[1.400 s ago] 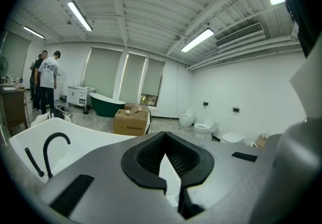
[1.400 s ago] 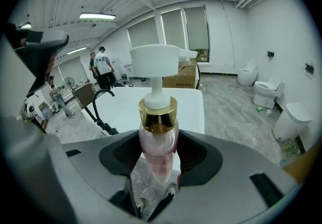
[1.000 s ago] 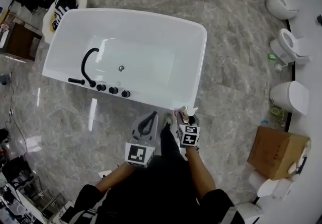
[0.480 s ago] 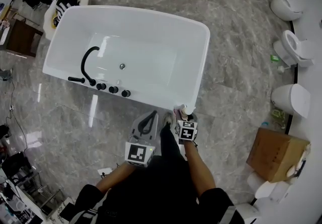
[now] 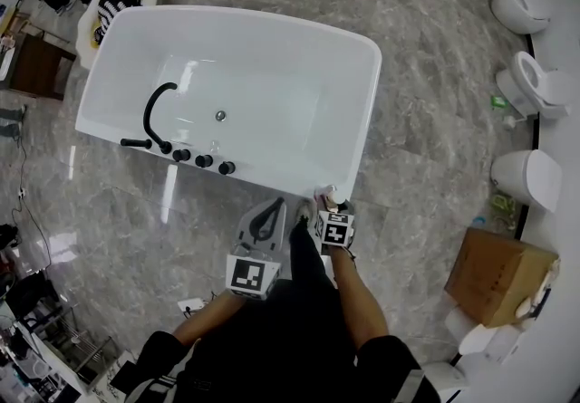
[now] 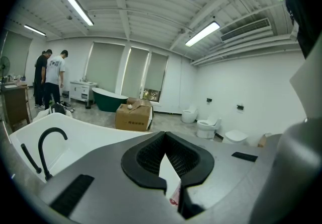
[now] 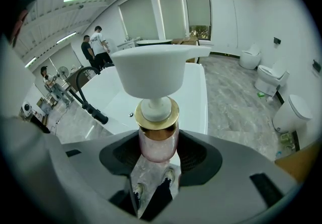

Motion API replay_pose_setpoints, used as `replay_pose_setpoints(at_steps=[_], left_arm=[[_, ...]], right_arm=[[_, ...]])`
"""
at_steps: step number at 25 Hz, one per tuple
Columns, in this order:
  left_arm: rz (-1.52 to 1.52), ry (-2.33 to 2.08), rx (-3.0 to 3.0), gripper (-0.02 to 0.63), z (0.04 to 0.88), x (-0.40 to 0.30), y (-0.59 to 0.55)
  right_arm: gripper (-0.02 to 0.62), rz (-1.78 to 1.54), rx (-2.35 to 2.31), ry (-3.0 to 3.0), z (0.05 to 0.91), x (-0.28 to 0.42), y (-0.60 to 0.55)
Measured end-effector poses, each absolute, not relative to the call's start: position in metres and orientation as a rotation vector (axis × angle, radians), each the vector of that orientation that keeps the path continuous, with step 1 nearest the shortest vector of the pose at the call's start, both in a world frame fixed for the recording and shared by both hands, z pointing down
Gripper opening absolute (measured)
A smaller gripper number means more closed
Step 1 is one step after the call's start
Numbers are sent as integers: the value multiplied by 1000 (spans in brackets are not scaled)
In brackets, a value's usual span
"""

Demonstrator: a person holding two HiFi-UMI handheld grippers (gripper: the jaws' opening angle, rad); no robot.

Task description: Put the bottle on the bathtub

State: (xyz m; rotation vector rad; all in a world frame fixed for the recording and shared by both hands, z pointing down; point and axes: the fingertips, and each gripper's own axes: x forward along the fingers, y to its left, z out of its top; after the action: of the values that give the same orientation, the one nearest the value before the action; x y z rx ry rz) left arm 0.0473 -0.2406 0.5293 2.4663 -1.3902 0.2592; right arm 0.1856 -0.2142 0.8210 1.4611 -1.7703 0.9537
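Marble floor (image 5: pixel 426 120) shows below the bottle (image 7: pixel 158 140) clamped by right gripper (image 7: pixel 157 160); lower it upright onto bathtub (image 5: pixel 370 93) corner; left gripper (image 6: pixel 171 188) closed, empty

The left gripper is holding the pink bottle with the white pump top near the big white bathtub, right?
Not the left one. The right gripper is holding the pink bottle with the white pump top near the big white bathtub; the right gripper view shows it between the fingers. The left gripper holds nothing.

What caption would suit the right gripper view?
Right gripper holds a pink pump bottle, with the white bathtub just ahead.
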Motion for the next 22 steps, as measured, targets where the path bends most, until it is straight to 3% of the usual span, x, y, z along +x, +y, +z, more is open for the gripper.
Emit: replay_pose_setpoints(at_steps=[22], left_arm=[[312,-1346,2476,15,542,56,-251]], right_arm=[[213,1010,1445,-1695,854,189,-221]])
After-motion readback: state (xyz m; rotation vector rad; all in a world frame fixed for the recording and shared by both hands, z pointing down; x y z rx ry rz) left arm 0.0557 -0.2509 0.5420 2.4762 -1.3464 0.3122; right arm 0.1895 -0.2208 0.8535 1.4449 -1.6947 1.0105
